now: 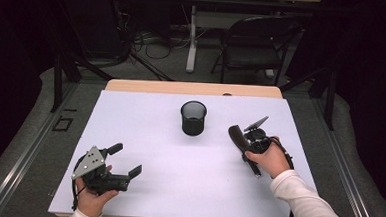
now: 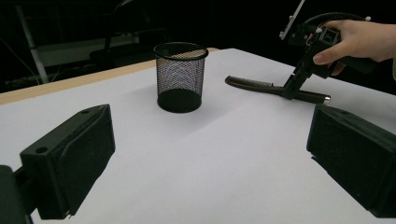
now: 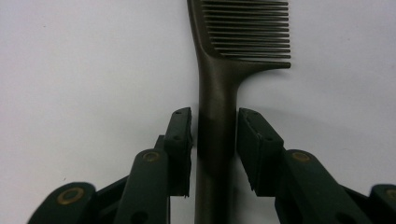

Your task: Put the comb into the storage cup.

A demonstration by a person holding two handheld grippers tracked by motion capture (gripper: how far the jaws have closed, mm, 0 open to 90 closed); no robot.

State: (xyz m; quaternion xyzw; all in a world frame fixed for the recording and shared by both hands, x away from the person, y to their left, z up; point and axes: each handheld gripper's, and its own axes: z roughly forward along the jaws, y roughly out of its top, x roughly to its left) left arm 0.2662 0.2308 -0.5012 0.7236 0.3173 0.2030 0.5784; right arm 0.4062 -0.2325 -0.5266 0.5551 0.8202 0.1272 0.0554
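A dark comb (image 1: 237, 137) lies flat on the white table sheet (image 1: 153, 151), right of centre. My right gripper (image 1: 248, 152) points down at it, held by a hand in a white sleeve. In the right gripper view the two pads sit against either side of the comb's handle (image 3: 219, 93), just below the teeth, so the right gripper (image 3: 215, 126) is shut on it. In the left gripper view the comb (image 2: 261, 85) rests on the sheet with the right gripper (image 2: 290, 92) on its handle. My left gripper (image 1: 125, 159) hovers at the front left, open with nothing between its jaws (image 2: 205, 154).
A black mesh cup (image 1: 193, 117) stands upright at the middle back of the sheet, also in the left gripper view (image 2: 180, 77). Beyond the table's far wooden edge are a folding chair (image 1: 257, 44), a desk leg and cables on the floor.
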